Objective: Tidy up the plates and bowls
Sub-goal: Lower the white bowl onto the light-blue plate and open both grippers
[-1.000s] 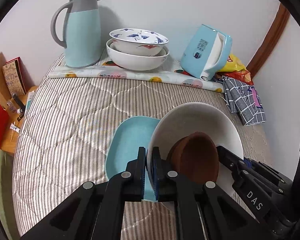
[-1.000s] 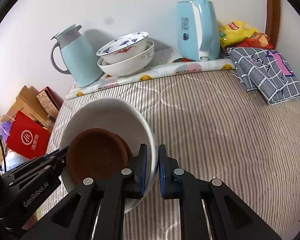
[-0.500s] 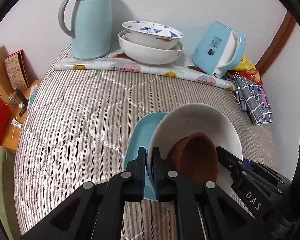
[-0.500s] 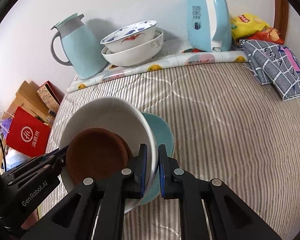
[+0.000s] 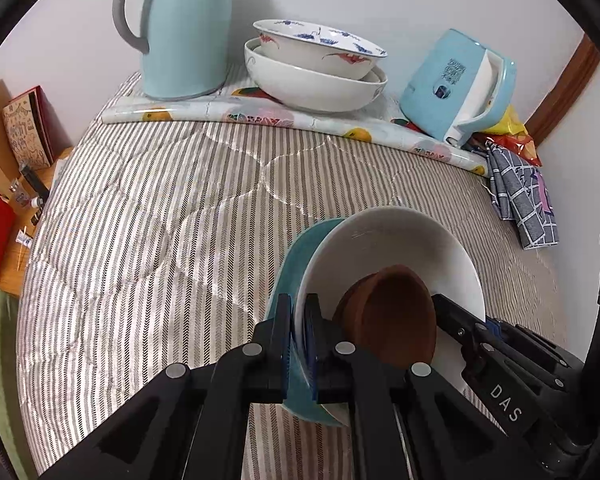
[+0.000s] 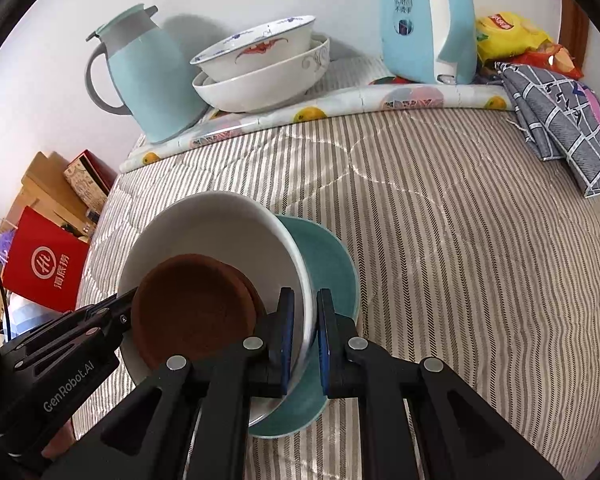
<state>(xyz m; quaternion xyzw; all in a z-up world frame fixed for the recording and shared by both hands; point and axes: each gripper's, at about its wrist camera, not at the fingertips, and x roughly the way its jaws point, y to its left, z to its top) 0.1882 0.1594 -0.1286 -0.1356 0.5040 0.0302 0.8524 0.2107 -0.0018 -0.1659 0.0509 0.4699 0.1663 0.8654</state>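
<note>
A white bowl (image 5: 380, 248) with a smaller brown bowl (image 5: 396, 320) inside it hangs tilted between both grippers. My left gripper (image 5: 299, 340) is shut on the white bowl's near-left rim. In the right wrist view my right gripper (image 6: 305, 320) is shut on the opposite rim of the white bowl (image 6: 220, 232), with the brown bowl (image 6: 192, 304) resting against its inner wall. A teal plate (image 5: 296, 256) lies on the striped quilt directly beneath, mostly hidden by the bowl; its edge (image 6: 332, 260) shows to the right. I cannot tell whether bowl and plate touch.
At the back, on a fruit-print mat (image 5: 260, 120), stand a pale blue jug (image 5: 184, 28), two stacked bowls (image 5: 316, 76) and a blue kettle (image 5: 456, 84). A checked cloth (image 5: 520, 200) and snack bags (image 6: 512, 36) lie at the right. Boxes (image 6: 44, 272) sit beyond the quilt's left edge.
Both grippers have carried the white bowl down and toward the back. The teal plate, earlier showing well to the bowl's left, is now mostly underneath it.
</note>
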